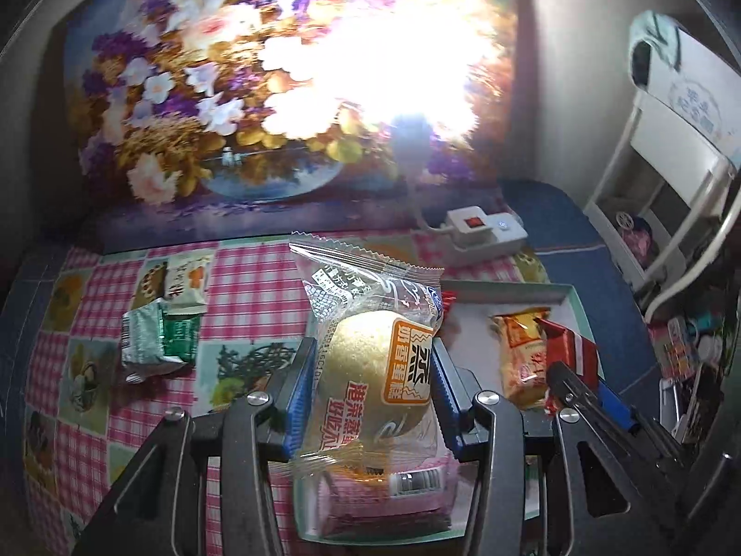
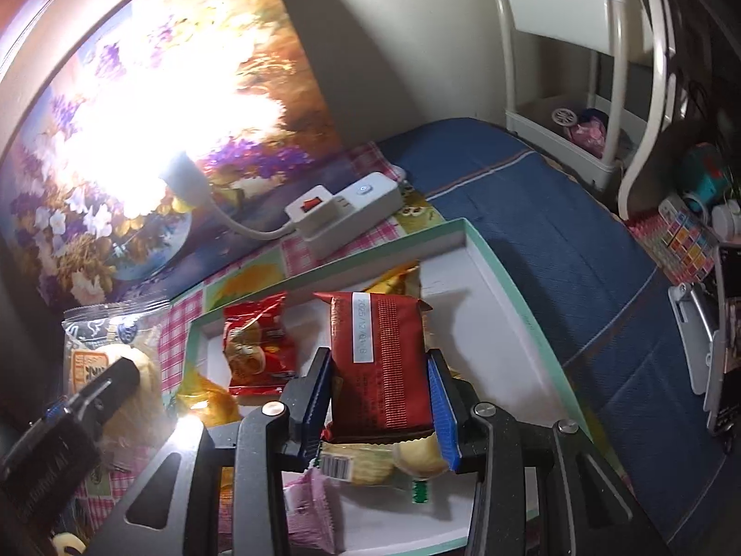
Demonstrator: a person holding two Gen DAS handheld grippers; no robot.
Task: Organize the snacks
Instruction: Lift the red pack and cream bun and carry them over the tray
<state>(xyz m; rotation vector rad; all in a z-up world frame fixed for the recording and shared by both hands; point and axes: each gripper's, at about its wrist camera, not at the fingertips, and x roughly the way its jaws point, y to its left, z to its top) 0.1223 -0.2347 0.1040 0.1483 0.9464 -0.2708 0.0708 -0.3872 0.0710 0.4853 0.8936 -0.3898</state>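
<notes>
Mid-transfer: your left gripper (image 1: 366, 370) pinched the steamed cake pack (image 1: 370, 361), your right gripper (image 2: 382, 389) pinched the red snack packet (image 2: 377, 361) over the box (image 2: 509, 287). Next you needed to lower and release into bare space.

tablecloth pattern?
Pink-and-white gingham with fruit-picture squares on the tablecloth; clearest in the left wrist view.

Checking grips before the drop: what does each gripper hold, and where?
Left gripper: clear-wrapped bun, gripped across its middle. Right gripper: red packet, by its lower sides.
</notes>
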